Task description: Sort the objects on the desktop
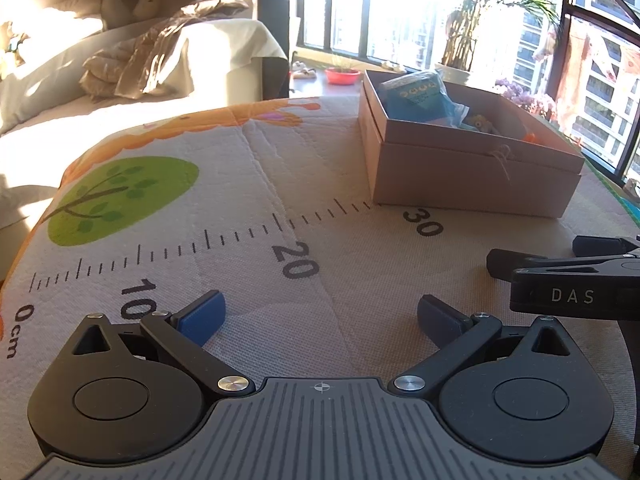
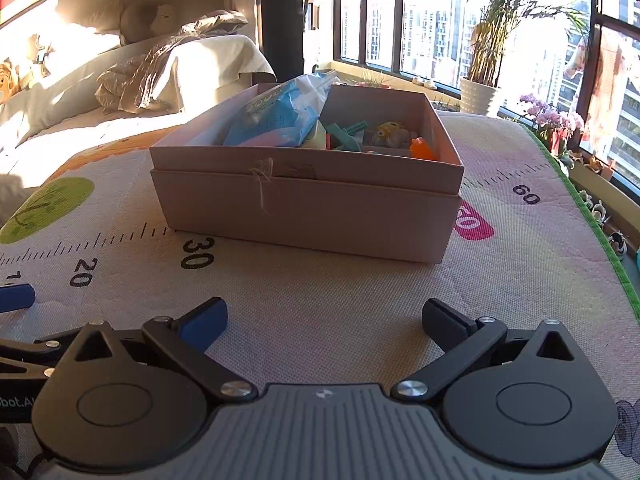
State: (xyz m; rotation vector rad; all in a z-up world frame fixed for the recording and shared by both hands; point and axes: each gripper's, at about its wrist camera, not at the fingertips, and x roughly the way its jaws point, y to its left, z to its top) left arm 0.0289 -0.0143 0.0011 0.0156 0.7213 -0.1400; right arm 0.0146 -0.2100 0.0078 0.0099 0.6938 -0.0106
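An open cardboard box (image 2: 304, 208) stands on the printed ruler mat, also in the left wrist view (image 1: 468, 176). Inside lie a blue plastic pack (image 2: 280, 116), a teal toy (image 2: 346, 136), a yellow toy (image 2: 390, 130) and an orange toy (image 2: 422, 148). My left gripper (image 1: 320, 314) is open and empty, low over the mat left of the box. My right gripper (image 2: 324, 320) is open and empty in front of the box. The right gripper's fingers (image 1: 508, 262) show at the right edge of the left view. A left fingertip (image 2: 16, 296) shows at the left edge of the right view.
The mat (image 2: 320, 288) carries a ruler scale and a green tree print (image 1: 124, 200). A sofa with a crumpled blanket (image 1: 152, 52) stands behind on the left. Windows and potted plants (image 2: 480, 96) lie behind and right. The mat's green edge (image 2: 592, 220) runs along the right.
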